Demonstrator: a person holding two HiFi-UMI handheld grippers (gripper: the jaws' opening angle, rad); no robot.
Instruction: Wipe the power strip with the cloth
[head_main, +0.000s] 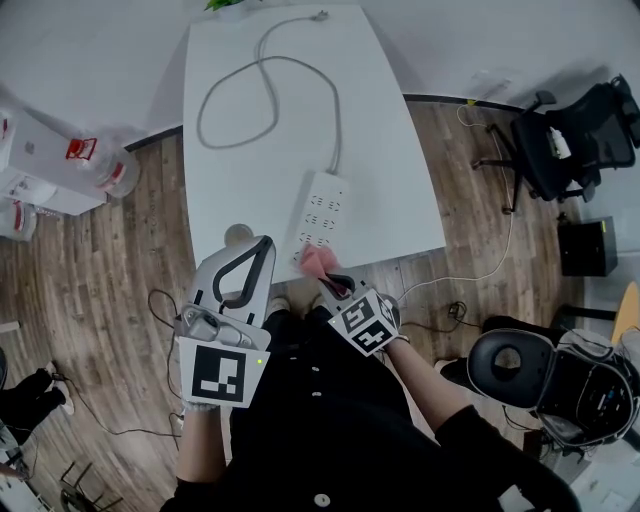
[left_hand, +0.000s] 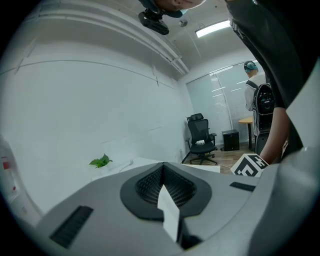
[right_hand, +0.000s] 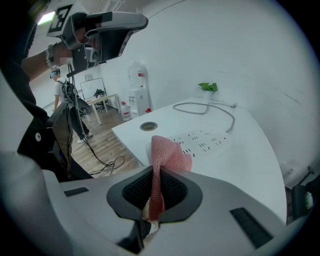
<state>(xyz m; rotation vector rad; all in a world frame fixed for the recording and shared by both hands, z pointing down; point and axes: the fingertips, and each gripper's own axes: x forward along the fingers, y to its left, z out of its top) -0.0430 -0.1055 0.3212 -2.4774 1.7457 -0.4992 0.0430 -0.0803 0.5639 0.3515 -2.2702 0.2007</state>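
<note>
Two hand-held grippers hover at the near edge of a white table, seen from above. The right gripper has its jaws clamped on a pink knitted cloth, which stands up in a loose fold beyond the tips. The cloth hangs just short of the white power strip, which lies flat at the gripper's 12 o'clock. It does not appear to touch the strip yet.

The strip's grey cable loops away toward 12 o'clock across the table. A round cable hole sits at the strip's 8 o'clock.

The left gripper is at the right gripper's 9 o'clock, raised off the table. Its jaws are pressed together and hold nothing.

Wiping looks ready to begin, and several things could go wrong. Nothing pins the strip, which lies close to the table edge, so a firm stroke could slide it or push it off. The cloth is pinched along one narrow fold, so dragging may pull it free. Its loose knit might snag on a socket opening.
</note>
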